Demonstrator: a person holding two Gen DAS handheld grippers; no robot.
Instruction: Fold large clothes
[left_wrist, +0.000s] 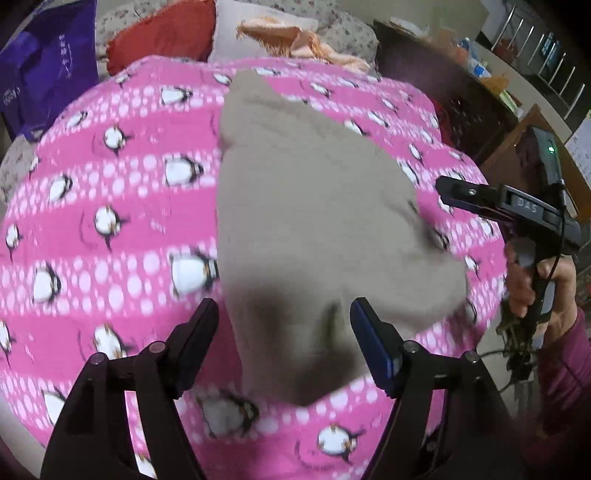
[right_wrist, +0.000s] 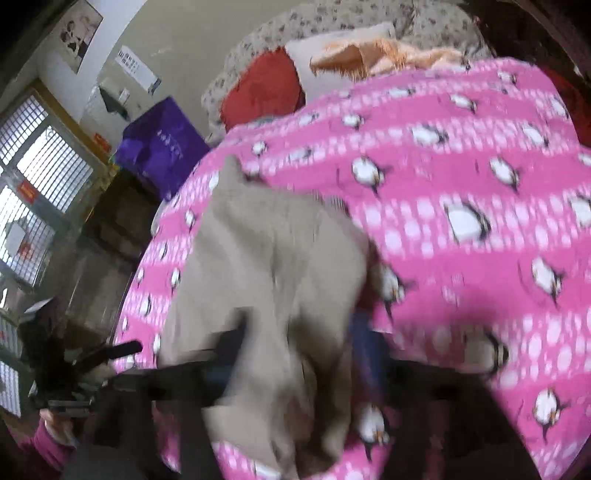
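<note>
Our left gripper (left_wrist: 284, 325) hangs wide open above the beige garment (left_wrist: 314, 206); right gripper (right_wrist: 295, 350) too blurry, can't tell. Mid-fold, next we grab an edge.

We see one beige garment (left_wrist: 314, 206) of soft, plain cloth, spread on the pink penguin-print blanket (left_wrist: 110, 199), which serves as our landmark; it lies near the blanket's middle, running from the near edge toward the far edge; its far end narrows to a point, its near end is broad and rounded, with a dark crease and shadow there; one long side forms a fairly straight folded edge, the other bulges outward; from the right wrist view the same garment (right_wrist: 266, 266) looks rumpled and partly doubled over itself; blur hides seams, so we cannot tell what kind of clothing it is
</note>
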